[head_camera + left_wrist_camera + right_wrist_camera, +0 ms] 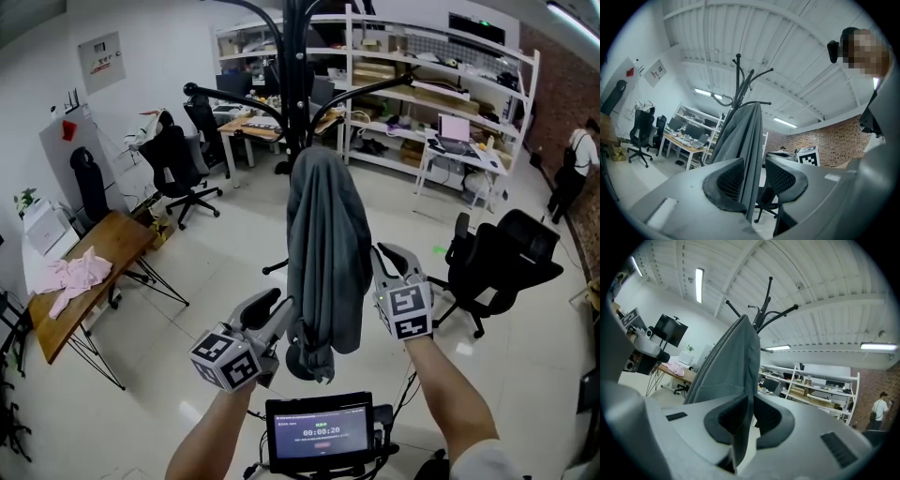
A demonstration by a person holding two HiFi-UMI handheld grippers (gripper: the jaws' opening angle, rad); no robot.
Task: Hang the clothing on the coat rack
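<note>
Left tongs (281,314): half-wide, garment (323,234) slack between.
Right tongs (380,262): narrow, pinching garment.
Advice: release slowly; rack (298,94) beyond seems to bear it.

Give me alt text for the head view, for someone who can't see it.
A grey garment hangs on a black coat rack, with a person's left tongs and right tongs reaching in at its lower half from either side, fabric between their jaws. Office chairs and shelves stand around.

Slate-grey garment (323,244) between the pale-grey left tongs (281,309) and right tongs (380,255), whose cubes bear black-and-white square markers. Black coat rack (295,94) beyond them; pink cloth (80,277) far left.
</note>
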